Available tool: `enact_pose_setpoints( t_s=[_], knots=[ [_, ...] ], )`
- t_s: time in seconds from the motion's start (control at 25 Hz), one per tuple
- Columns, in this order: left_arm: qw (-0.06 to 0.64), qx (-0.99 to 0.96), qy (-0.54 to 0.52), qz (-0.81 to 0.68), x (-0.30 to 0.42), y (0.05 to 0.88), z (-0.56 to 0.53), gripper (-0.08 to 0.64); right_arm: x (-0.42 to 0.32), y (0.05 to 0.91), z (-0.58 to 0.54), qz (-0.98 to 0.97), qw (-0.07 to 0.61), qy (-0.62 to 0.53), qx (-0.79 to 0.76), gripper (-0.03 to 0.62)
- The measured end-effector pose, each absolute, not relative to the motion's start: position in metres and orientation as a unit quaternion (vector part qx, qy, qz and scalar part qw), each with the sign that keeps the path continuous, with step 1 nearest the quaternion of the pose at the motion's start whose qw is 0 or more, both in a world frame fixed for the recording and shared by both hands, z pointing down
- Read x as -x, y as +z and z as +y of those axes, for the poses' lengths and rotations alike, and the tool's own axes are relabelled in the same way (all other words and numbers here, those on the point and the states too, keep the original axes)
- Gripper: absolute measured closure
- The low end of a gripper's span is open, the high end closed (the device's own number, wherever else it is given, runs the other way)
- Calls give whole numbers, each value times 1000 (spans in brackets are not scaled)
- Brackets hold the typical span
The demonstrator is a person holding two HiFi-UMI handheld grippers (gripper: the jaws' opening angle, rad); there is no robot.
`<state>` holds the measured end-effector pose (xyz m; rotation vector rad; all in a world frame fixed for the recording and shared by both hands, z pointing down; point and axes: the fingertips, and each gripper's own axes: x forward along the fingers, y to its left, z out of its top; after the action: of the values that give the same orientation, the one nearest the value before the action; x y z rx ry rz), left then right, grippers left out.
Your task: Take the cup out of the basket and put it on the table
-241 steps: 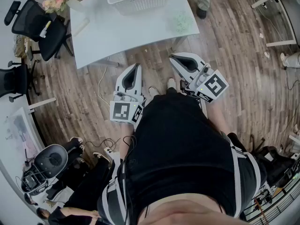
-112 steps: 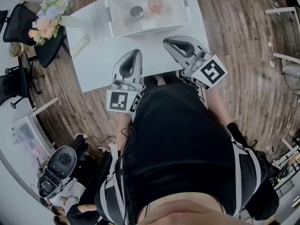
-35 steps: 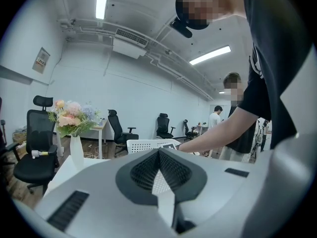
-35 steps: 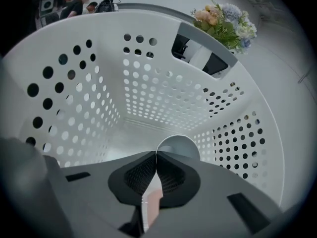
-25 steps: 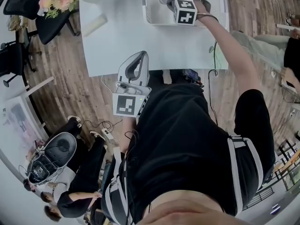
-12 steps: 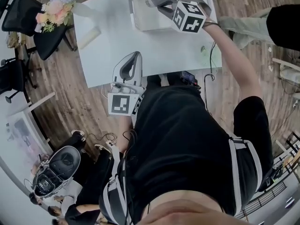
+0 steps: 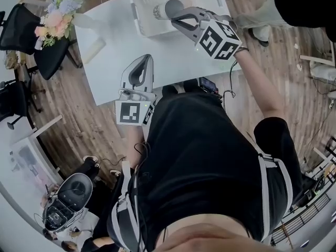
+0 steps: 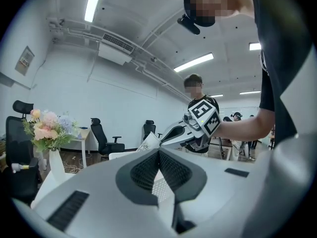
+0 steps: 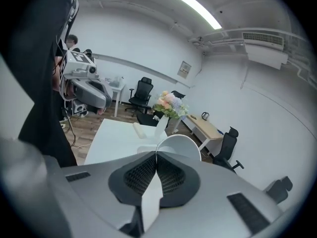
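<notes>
- The right gripper (image 7: 177, 18) has its jaws pressed together on the wall of the cup (image 7: 170, 8). In the right gripper view the rim runs between the pads and the bowl of the cup (image 9: 181, 144) bulges just past the jaw tips (image 9: 156, 155).
- In the head view the cup sits at the gripper's far end, over the inside of the basket (image 7: 137, 16). It looks lifted off the basket floor and tipped, with its long axis lying roughly sideways rather than upright.
- The bare table (image 7: 113, 62) lies on the person's side of the basket, down and left of the cup in the head view. The next move likely carries the cup over the near basket wall to that patch, then turns it upright.
- The left gripper (image 7: 146, 58) has its jaws together on nothing. It is held near the table's near edge, well apart from the cup, so the right hand is the one placed to finish.
- Count: two grippers, one basket, one table, and one cup in sight. The right gripper covers part of the basket, so I cannot tell whether anything else lies in it.
</notes>
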<state>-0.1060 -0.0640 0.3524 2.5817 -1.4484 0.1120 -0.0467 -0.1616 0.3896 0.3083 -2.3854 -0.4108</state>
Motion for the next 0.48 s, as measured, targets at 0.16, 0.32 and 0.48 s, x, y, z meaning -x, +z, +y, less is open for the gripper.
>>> enact_pose_setpoints(
  t_s=[0.16, 0.32, 0.48],
  knots=[
    [91, -870, 36, -483, 104, 352, -62, 538, 45, 377, -141, -932, 307, -134, -139, 569],
    [89, -869, 37, -485, 107, 353, -60, 538, 50, 377, -120, -942, 284, -108, -139, 569],
    [94, -860, 32, -500, 117, 355, -52, 538, 67, 382, -106, -945, 287, -107, -116, 569]
  ],
)
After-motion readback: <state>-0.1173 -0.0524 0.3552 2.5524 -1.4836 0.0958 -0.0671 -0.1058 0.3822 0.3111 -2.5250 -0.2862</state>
